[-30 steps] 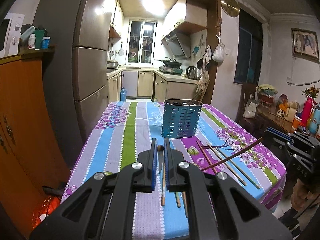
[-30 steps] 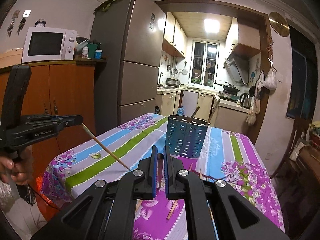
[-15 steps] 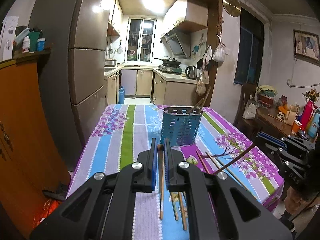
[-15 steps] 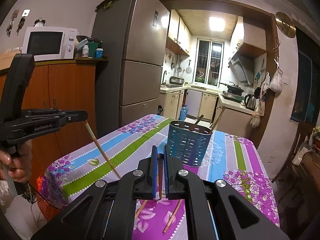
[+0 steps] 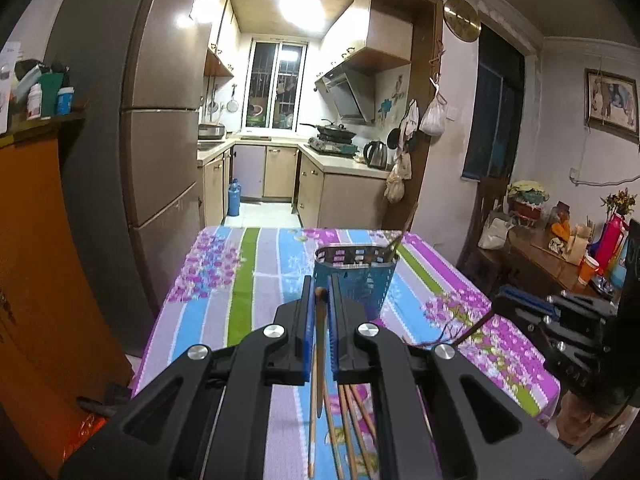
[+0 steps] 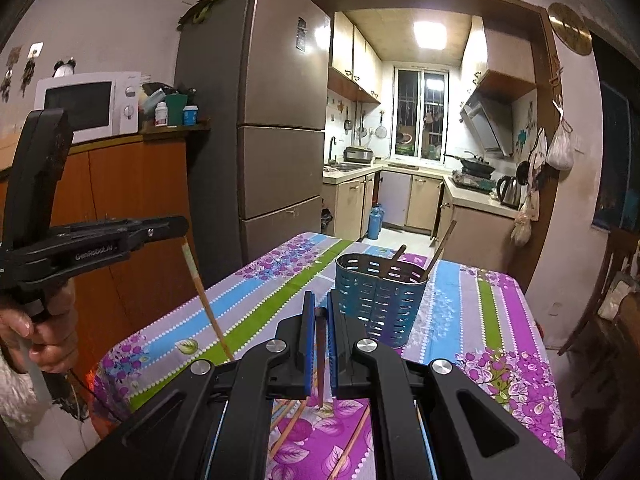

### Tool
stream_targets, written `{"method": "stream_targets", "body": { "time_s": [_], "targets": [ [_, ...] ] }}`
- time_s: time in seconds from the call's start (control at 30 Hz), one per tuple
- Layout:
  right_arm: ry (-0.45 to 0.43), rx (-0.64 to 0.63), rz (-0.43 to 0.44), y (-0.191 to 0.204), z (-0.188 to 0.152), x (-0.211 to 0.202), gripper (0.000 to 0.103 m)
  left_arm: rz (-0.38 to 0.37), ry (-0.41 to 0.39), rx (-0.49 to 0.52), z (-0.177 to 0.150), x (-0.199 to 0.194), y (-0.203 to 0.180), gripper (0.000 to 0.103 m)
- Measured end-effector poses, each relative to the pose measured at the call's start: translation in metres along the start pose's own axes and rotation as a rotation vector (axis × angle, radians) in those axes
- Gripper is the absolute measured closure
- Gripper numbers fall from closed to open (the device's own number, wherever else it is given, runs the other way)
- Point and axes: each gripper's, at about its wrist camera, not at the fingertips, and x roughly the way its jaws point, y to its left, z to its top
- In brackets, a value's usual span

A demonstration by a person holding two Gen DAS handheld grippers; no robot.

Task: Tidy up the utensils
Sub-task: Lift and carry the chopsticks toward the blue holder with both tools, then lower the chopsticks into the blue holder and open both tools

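My left gripper is shut on a light wooden chopstick that hangs down from its pads above the table. In the right wrist view the same left gripper shows at the left with its chopstick slanting down. My right gripper is shut on a dark chopstick, also hanging. It appears at the right of the left wrist view as the right gripper with a dark stick. The blue slotted utensil holder stands just ahead, with two sticks in it.
Several loose chopsticks lie on the striped floral tablecloth below the grippers. A tall fridge and wooden cabinet stand left of the table; a cluttered side table is at the right. A hand holds the left gripper.
Both grippers have risen and moved toward the blue holder, each carrying its chopstick. The left chopstick now hangs steeper, and the holder sits lower in both views.
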Motion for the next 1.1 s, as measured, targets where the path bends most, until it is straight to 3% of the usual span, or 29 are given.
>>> {"method": "stream_targets", "body": {
  "time_s": [0.37, 0.67, 0.83, 1.1],
  "targets": [
    [-0.016, 0.075, -0.018, -0.041, 0.053, 0.001, 0.096, -0.042, -0.04, 0.009, 0.064, 0.024, -0.017, 0.098],
    [-0.147, 0.082, -0.104, -0.082, 0.137, -0.006, 0.096, -0.055, -0.136, 0.022, 0.136, 0.045, -0.034, 0.098],
    [-0.188, 0.078, -0.153, -0.103, 0.164, 0.016, 0.096, -0.05, -0.142, 0.037, 0.15, 0.076, -0.041, 0.098],
    [-0.148, 0.131, -0.158, -0.128, 0.158, 0.077, 0.096, -0.035, -0.105, 0.022, 0.146, 0.133, -0.031, 0.098]
  ]
}}
